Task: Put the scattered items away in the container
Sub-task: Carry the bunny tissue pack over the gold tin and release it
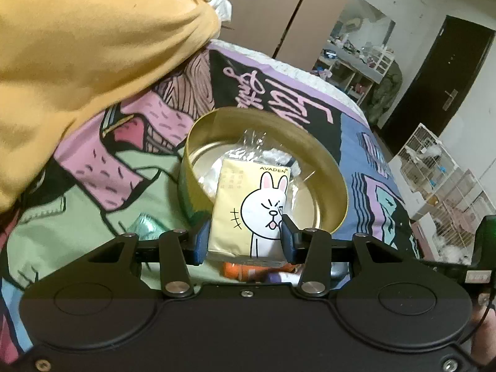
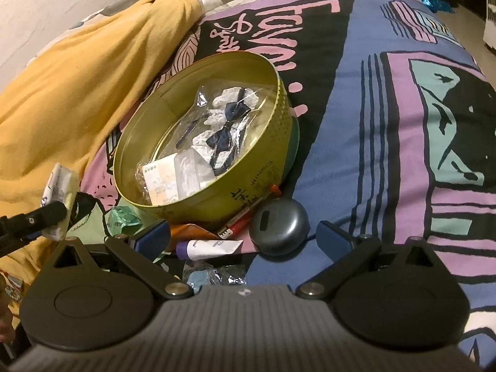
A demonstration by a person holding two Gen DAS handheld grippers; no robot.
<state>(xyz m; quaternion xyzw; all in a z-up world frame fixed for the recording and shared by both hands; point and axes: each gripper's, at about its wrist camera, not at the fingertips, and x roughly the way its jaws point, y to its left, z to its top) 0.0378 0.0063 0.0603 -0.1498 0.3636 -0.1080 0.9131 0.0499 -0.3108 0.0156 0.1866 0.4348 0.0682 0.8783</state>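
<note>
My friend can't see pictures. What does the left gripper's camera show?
The left gripper is pinching a yellow tissue pack with a cartoon bunny, in front of a round gold tin on a colourful bedspread. A clear plastic packet lies inside the tin.

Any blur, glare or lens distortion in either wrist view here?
Left wrist view: strong fisheye bending of doors and walls; the round gold tin has a smeared rim, while the yellow rabbit-print packet in the left claw is sharp. Right wrist view: bedspread curves at the edges; glare on the clear plastic bag; dim, warm light.
</note>
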